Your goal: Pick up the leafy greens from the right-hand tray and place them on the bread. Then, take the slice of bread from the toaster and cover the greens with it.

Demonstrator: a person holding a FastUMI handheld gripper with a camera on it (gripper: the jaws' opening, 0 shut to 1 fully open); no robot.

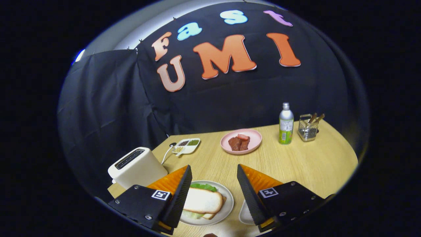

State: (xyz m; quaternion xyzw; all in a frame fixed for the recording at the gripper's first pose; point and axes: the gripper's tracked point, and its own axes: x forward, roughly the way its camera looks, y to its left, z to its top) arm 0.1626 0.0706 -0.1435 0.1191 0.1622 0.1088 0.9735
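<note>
The gripper view looks down over a light wooden table (296, 161). The gripper (214, 194) has its two fingers spread wide apart, and there is nothing between them but air. It is not touching anything. The fingers (179, 194) are black with orange sides. Just under them sits a white plate (227, 205) near the front of the table. On the plate is a little sandwich. A slice of bread (202, 200) lies on top, and the leafy greens (204, 187) peek out from under it at the far side and at the near side too. Another bit of bread shows below the greens. The left finger hides part of the plate. To the left of the plate stands a white toaster (136, 168) with a dark slot on top, and I cannot tell if anything is inside the slot. A white cord runs from behind it. Under the right finger a white tray (245, 214) pokes out, mostly hidden. Farther back is a pink plate (241, 141) with red chunks of food on it. To its left is a small white dish (186, 145) with a few little parts that hold dark and green bits. To the right of the pink plate stands a bottle (286, 123) with a green label and a silver cap. Beside the bottle is a wire basket (308, 129) with brown sticks in it
</note>
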